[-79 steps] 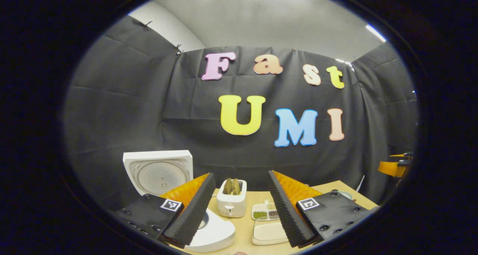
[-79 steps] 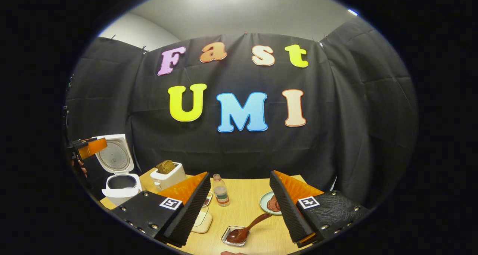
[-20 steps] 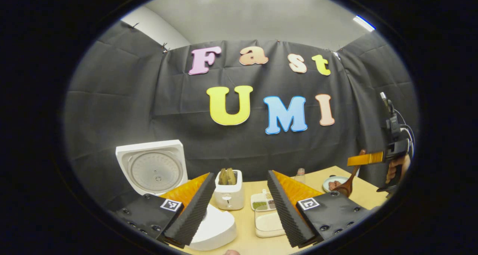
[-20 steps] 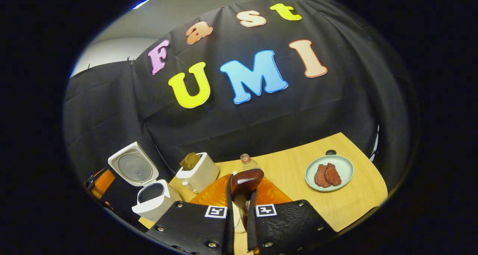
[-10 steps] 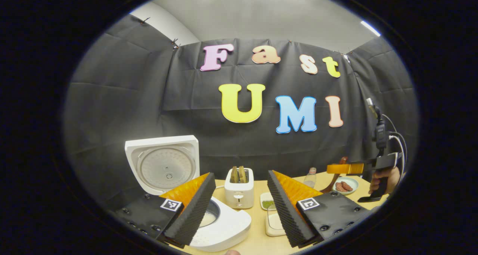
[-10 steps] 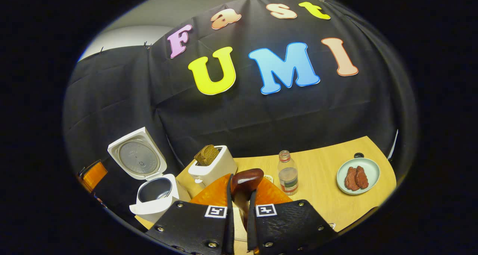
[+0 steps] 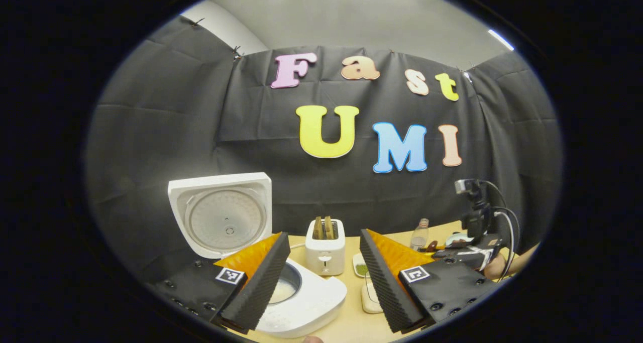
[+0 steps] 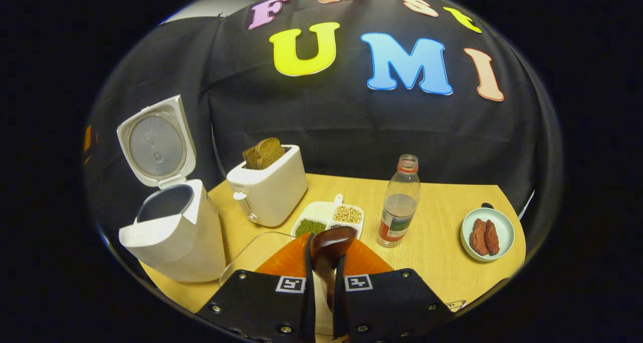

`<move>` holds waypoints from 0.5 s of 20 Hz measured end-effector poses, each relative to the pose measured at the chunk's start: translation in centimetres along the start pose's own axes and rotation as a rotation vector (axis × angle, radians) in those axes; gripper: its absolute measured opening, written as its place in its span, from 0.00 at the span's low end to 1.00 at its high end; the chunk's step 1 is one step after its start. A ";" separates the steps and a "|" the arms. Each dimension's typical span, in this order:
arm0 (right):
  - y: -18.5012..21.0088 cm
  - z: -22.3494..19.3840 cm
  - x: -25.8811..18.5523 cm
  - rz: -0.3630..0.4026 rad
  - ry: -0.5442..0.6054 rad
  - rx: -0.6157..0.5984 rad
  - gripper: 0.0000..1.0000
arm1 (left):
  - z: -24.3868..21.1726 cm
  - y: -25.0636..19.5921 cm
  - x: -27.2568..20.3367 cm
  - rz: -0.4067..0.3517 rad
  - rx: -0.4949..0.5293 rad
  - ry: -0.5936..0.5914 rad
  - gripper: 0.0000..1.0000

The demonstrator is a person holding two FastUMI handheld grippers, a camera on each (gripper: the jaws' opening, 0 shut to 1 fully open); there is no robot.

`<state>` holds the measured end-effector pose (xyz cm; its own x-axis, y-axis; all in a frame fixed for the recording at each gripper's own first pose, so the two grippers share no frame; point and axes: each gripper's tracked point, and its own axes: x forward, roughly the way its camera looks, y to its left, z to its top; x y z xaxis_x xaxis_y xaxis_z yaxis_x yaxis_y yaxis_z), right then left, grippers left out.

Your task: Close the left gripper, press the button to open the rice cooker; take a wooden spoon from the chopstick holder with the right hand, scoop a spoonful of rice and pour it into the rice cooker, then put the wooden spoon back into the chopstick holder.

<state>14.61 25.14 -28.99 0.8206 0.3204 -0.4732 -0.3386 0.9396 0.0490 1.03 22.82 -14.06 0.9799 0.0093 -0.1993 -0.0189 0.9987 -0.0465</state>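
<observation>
In the left gripper view the left gripper [image 7: 325,277] hangs with its jaws spread wide, nothing between them. Beyond its left jaw sits the white rice cooker [image 7: 301,298], lid up, nearer than half a second ago, with pale rice showing in the pot. Between the jaws, farther back, stands the white toaster with two brown bread slices [image 7: 325,250]. Past the right jaw the right gripper [image 7: 464,255] has dropped low toward the light wooden table [image 7: 351,323].

Now the right gripper view: its jaws are clamped tight on the handle of the dark brown wooden spoon [image 8: 329,245], bowl poking up ahead of them. Left of the jaws the cooker [image 8: 171,227] looms much larger than a moment ago. Just ahead lie a clear shallow tray [image 8: 251,250], its contents hidden by the jaws, and a white divided dish of beans [image 8: 326,216]. To the right stand the clear plastic bottle [image 8: 399,207] and pale green plate of reddish meat slices [image 8: 487,235].
</observation>
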 end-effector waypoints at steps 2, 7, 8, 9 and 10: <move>1.3 -0.3 0.1 0.024 0.018 0.028 0.14 | -0.6 0.9 0.1 0.012 -0.001 0.014 0.97; 3.3 -1.3 0.4 0.100 0.055 0.243 0.14 | -1.0 2.5 0.3 0.050 -0.017 0.015 0.97; 3.5 -1.4 0.5 0.122 0.060 0.319 0.14 | -1.1 2.6 0.2 0.051 -0.018 0.017 0.96; 3.4 -1.4 0.7 0.135 0.067 0.394 0.14 | -1.1 2.6 0.1 0.051 -0.017 0.019 0.96; 2.9 -1.3 0.8 0.135 0.069 0.466 0.14 | -1.1 2.6 0.2 0.056 -0.012 0.018 0.97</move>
<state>13.68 27.97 -30.42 0.7458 0.4493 -0.4918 -0.1848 0.8489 0.4953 0.96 25.39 -15.29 0.9735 0.0644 -0.2195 -0.0765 0.9960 -0.0467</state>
